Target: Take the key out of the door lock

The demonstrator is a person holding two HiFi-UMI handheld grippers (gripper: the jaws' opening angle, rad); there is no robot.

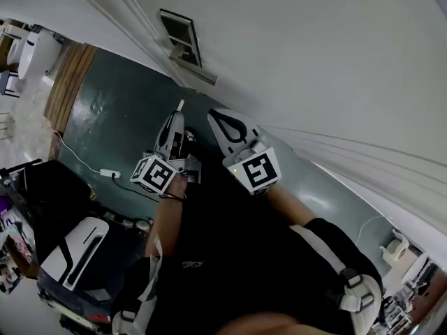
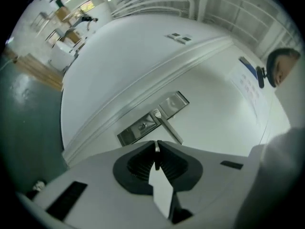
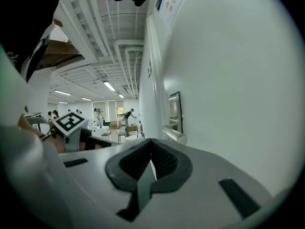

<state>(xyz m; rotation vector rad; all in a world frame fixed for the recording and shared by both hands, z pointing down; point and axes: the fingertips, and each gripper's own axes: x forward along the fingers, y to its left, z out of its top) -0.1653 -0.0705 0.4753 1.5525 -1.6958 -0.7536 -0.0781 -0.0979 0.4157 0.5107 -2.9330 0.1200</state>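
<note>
The white door (image 1: 314,61) carries a steel lock plate (image 1: 180,37) with a lever handle (image 2: 167,127) and a round keyhole (image 2: 143,125); no key sticks out of the keyhole. My left gripper (image 2: 157,149) hangs a little way off the plate with its jaws shut on a thin metal sliver seen edge-on, which looks like the key (image 2: 157,147). In the head view the left gripper (image 1: 179,110) points up at the door below the lock. Beside it, the right gripper (image 1: 213,114) is shut with nothing in it. In the right gripper view (image 3: 151,163) it runs along the door, near the handle (image 3: 174,135).
A dark green floor (image 1: 119,117) lies below the door, with a wooden strip (image 1: 66,82) at the left and a white cable with an adapter (image 1: 108,173). Black and white equipment (image 1: 73,253) stands at lower left. Several people stand far off in the room (image 3: 126,116).
</note>
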